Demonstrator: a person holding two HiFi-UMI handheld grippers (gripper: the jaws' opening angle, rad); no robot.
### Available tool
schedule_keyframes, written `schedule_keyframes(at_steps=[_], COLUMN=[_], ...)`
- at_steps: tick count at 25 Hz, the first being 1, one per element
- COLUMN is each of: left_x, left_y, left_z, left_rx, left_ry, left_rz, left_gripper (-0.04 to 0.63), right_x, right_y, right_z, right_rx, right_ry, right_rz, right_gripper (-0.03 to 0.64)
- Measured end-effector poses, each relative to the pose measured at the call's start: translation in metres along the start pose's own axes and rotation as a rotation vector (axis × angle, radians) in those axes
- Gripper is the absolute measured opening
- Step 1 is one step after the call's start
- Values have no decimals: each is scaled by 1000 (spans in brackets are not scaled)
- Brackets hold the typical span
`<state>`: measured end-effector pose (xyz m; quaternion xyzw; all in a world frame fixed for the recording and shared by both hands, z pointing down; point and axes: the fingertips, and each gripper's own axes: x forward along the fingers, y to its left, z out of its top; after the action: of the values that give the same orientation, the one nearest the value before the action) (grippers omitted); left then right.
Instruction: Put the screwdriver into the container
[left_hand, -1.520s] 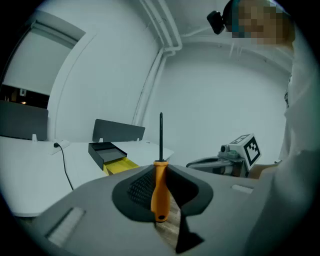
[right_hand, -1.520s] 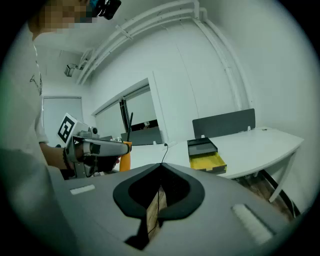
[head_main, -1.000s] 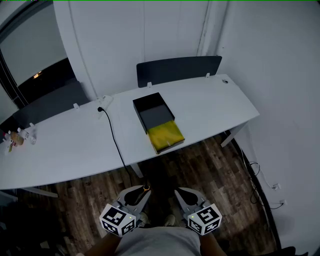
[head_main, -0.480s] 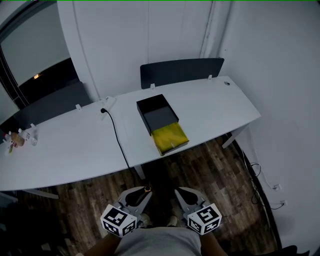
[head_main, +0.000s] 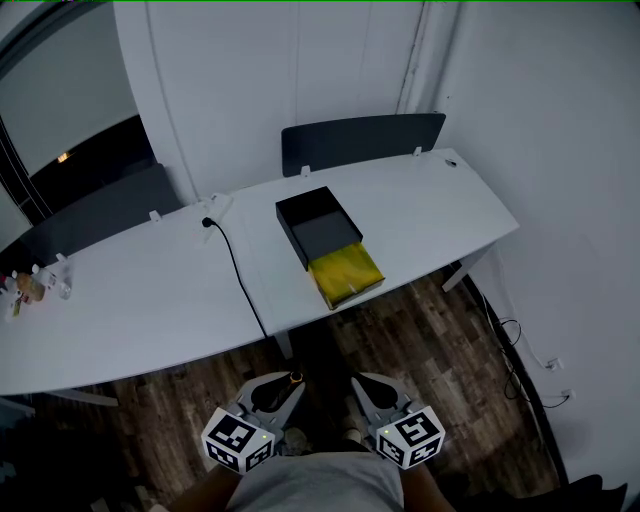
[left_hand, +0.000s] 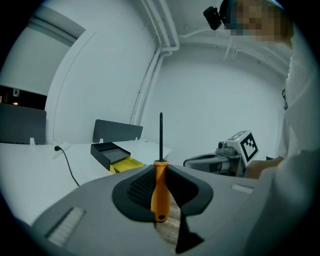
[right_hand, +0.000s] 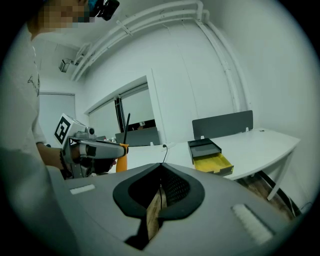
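Note:
My left gripper is shut on the orange handle of a screwdriver, whose black shaft points straight up. It is held low in front of the person, over the wooden floor. My right gripper hangs beside it, shut with nothing between its jaws. The container is a black box with a yellow drawer pulled out, on the white table well ahead of both grippers. In the gripper views the container shows far off. The right gripper view shows the left gripper holding the screwdriver.
A black cable runs from a socket across the table to its front edge, left of the container. Small items stand at the table's far left. Grey partition panels rise behind the table. A white wall closes the right side.
In the head view the table and container have slid slightly to the right as the person and both grippers shifted a little. The left gripper's hold on the screwdriver is unchanged.

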<state>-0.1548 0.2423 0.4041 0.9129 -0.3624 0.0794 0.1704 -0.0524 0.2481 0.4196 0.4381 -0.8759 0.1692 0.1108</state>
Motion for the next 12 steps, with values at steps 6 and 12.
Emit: schedule_keyframes(at_steps=[6,12], left_x=[-5,2], left_y=[8,8], left_z=[-4,-1], left_rx=[-1,-5], left_ry=[3,-2], left_rz=[-23,-45], left_gripper=[67,67], right_x=[1,0], right_y=[8,2], right_z=[-5,-5], right_rx=[7,11], right_ry=[1,4], right_rz=[-30,-51], right_gripper=[14,14])
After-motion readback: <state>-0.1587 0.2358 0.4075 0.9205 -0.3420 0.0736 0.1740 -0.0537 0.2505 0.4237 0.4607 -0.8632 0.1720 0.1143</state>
